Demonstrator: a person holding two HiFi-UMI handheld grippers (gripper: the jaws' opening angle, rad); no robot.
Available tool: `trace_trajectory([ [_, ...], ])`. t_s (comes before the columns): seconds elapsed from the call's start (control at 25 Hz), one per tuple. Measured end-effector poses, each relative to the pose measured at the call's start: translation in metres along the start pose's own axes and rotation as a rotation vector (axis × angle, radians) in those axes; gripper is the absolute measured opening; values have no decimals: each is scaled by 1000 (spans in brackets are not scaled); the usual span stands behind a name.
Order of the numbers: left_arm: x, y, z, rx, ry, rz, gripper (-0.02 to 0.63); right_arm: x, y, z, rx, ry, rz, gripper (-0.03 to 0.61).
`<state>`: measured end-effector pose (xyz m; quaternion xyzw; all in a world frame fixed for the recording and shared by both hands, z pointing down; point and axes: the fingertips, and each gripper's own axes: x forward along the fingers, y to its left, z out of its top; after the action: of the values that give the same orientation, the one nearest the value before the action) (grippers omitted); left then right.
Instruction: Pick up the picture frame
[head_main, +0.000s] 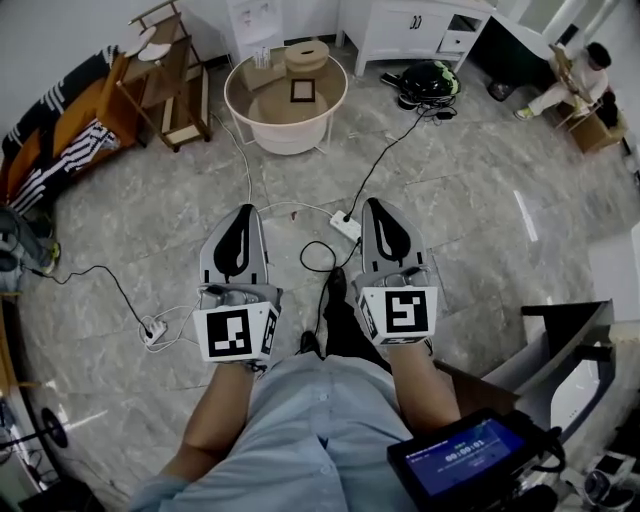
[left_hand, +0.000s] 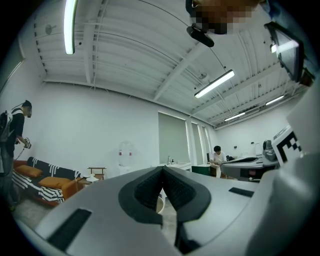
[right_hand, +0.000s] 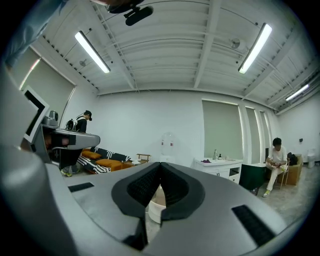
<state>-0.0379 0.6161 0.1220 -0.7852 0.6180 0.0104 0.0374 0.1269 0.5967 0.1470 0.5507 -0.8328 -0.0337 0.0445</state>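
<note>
The picture frame (head_main: 302, 90), small, square and dark-edged, lies on a round white table (head_main: 262, 122) far ahead across the floor. Both grippers are held close to the person's body, well short of the table. My left gripper (head_main: 243, 210) points forward with its jaws pressed together and nothing between them; in the left gripper view its tips (left_hand: 163, 169) meet. My right gripper (head_main: 378, 203) is likewise shut and empty, and its tips (right_hand: 160, 164) touch in the right gripper view. Part of the white table (right_hand: 154, 209) shows below those jaws.
A round tan box (head_main: 306, 57) shares the table. On the marble floor between me and the table lie a white power strip (head_main: 345, 226) and black cables. A wooden rack (head_main: 170, 75) and striped sofa (head_main: 60, 125) stand left, a white cabinet (head_main: 415, 30) behind, a seated person (head_main: 575, 80) far right.
</note>
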Motion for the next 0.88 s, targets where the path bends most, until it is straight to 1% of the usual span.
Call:
trace_trajectory([
  [0.12,32,2,-13,19,27,1,11,30,-16,-15,22,6,10,14],
  [0.24,77,-2,-16,39,50,-12,11,69,-47,-17,51,7,-1,14],
  [0.32,111,-4,-13,51,51,-13,11,95,-71,-14,63,5,-7,14],
  [0.52,181,-7,4,81,31,22,11,152,-122,-6,83,-17,15,14],
  [0.68,218,-13,9,95,23,38,11,185,-152,-2,89,-36,28,14],
  [0.88,248,-10,1,103,40,54,11,215,-167,-14,101,-16,48,14],
])
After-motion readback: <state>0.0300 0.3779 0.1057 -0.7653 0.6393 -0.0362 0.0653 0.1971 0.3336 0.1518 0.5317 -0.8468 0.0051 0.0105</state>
